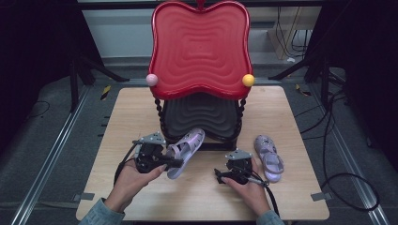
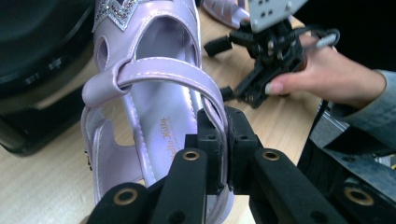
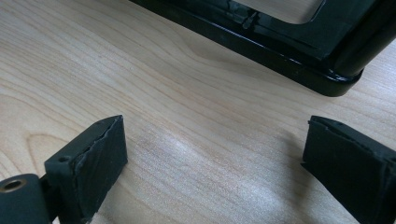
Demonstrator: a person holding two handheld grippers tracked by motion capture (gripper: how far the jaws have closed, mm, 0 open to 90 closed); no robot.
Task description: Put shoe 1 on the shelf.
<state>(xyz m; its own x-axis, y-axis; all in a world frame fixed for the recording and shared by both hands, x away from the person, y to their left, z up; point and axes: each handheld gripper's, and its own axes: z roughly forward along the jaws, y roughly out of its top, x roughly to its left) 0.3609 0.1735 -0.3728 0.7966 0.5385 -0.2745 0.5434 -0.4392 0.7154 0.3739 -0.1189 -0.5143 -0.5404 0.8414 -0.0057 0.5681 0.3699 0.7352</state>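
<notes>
The left tongs [image 2: 223,140] are clenched on the side strap of a lilac sandal [image 1: 186,146], holding it tilted above the tabletop [image 1: 202,197], its toe toward the black lower tray [image 1: 199,115] of a red-topped stand [image 1: 199,47]. The right tongs [image 3: 215,158] are released, jaws wide apart over bare wood. A second sandal [image 1: 269,157] lies flat just beside the right hand [image 1: 248,187].
</notes>
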